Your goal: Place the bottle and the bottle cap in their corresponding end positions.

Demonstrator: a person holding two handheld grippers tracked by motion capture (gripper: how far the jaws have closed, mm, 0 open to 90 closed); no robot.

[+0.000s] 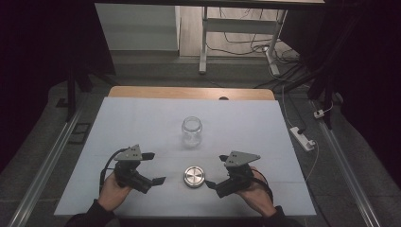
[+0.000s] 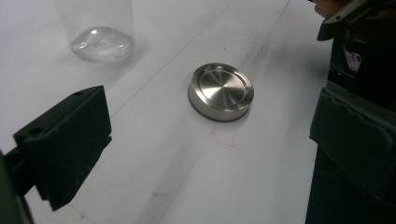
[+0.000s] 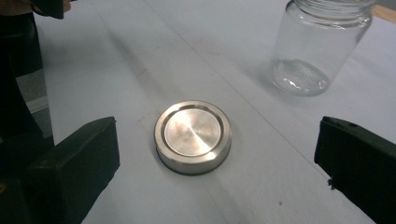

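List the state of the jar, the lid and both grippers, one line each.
Glass jar: upright, open, empty.
Metal lid: off the jar, lying flat on the table, untouched.
Left gripper: open, holding nothing.
Right gripper: open, holding nothing.

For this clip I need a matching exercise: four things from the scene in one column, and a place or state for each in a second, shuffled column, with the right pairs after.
Column one:
1. glass jar
2. metal lid
3. left claw
4. right claw

Column two:
A. lies flat on the white table cover, between the two claws
B. open, at the lid's right in the high view
C. stands upright with its mouth uncovered, beyond the lid
D. open, at the lid's left in the high view

Pairs: 1-C, 2-A, 3-D, 4-B
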